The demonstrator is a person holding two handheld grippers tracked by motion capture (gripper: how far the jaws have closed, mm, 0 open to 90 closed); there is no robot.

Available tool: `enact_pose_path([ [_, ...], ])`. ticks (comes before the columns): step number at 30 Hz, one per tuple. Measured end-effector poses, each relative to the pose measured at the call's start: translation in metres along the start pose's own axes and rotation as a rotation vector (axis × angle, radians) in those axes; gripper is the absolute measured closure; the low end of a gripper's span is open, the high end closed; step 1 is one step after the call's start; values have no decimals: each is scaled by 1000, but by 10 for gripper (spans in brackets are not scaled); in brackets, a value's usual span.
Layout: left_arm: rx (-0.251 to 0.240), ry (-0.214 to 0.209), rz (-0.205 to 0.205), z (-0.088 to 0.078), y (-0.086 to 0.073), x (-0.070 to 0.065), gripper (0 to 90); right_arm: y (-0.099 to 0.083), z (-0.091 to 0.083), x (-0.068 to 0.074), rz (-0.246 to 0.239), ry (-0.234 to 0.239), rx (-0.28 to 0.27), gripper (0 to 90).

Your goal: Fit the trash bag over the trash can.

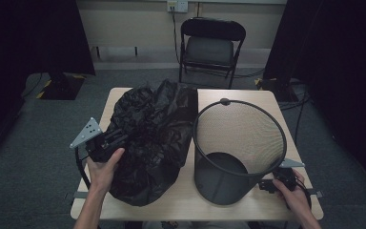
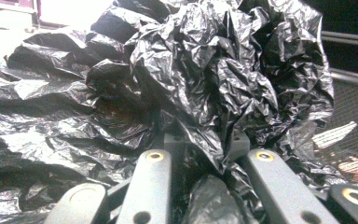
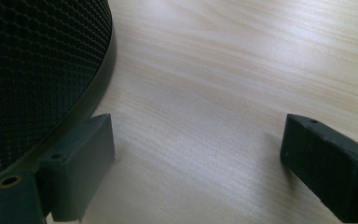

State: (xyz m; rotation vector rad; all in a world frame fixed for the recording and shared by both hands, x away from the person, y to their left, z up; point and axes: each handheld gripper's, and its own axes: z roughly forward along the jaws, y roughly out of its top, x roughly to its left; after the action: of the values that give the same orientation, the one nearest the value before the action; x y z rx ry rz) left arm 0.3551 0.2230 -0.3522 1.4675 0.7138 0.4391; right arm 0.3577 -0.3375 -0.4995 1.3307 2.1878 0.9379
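A crumpled black plastic bag [image 1: 152, 138] lies across the left half of the wooden table [image 1: 255, 102]. My left gripper [image 1: 118, 139] is at the bag's left edge. In the left gripper view it [image 2: 206, 144] is shut on a fold of the bag [image 2: 191, 70], with plastic bunched between the jaws. A black mesh wastebasket [image 1: 219, 183] stands upright on the table's right half. My right gripper [image 1: 268, 185] rests low on the table by the basket's base at the near right. It [image 3: 198, 154] is open over bare wood, with one finger [image 3: 86, 154] right beside the basket's bottom rim [image 3: 32, 70].
A black folding chair [image 1: 212, 45] stands behind the table on the grey carpet. Dark curtains hang at both sides, with a stand base [image 1: 59, 86] at the left and cables [image 1: 290, 95] on the floor at the right. Bare tabletop [image 3: 223, 84] shows near the front edge.
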Motion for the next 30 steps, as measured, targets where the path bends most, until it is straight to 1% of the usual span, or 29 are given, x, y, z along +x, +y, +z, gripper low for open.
enact_pose_path([
  [2, -14, -6, 0, -4, 3, 0, 779, 0, 0, 0, 0, 0, 0, 91],
  [3, -30, -10, 1, -7, 6, -1, 779, 0, 0, 0, 1, 0, 1, 91],
  [10, -74, -31, 8, -16, 16, -4, 779, 0, 0, 0, 0, 0, 0, 91],
  [15, -106, -42, 25, -23, 25, -8, 779, 0, 0, 0, 0, 0, 0, 91],
  [16, -107, -49, 34, -24, 27, -9, 779, 0, 0, 0, 1, 0, 1, 91],
  [20, -119, -68, 41, -26, 31, -16, 779, 0, 0, 0, -1, 0, 0, 90],
  [26, -140, -100, 71, -26, 40, -29, 779, 0, 0, 0, -1, 1, 0, 90],
  [27, -146, -100, 72, -26, 42, -32, 779, 0, 0, 0, -1, 1, 0, 90],
  [30, -169, -118, 71, -25, 47, -37, 779, 0, 0, 0, -1, 1, 0, 90],
])
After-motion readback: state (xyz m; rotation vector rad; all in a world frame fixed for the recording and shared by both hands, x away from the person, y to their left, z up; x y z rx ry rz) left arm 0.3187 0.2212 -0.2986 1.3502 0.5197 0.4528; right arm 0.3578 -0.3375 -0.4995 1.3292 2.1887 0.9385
